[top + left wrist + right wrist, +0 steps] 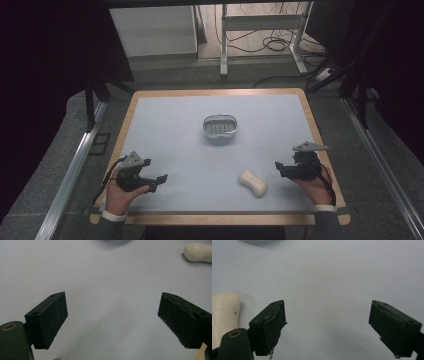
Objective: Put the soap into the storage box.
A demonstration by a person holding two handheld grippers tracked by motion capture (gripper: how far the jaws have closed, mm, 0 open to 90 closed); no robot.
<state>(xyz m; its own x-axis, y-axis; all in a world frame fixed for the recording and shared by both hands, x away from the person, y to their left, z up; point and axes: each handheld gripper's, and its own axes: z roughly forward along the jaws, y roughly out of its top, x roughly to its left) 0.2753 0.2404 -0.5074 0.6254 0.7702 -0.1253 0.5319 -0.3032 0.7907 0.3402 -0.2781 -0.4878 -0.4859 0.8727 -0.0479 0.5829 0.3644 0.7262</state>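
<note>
My left gripper [161,179] rests low at the near left of the table [165,120] with its jaws spread wide and nothing between them, parked, I judge, so the mat stays free in front of it. Farther along, a small oval basket [220,126] sits near the middle toward the far side, and a pale, peanut-shaped lump [253,182], possibly soap or dough, lies near the front edge. Just beside that lump, my right gripper [278,168] is likewise released and empty, aimed toward it as if ready to pick it up; I can read no brand, label or writing anywhere.
</note>
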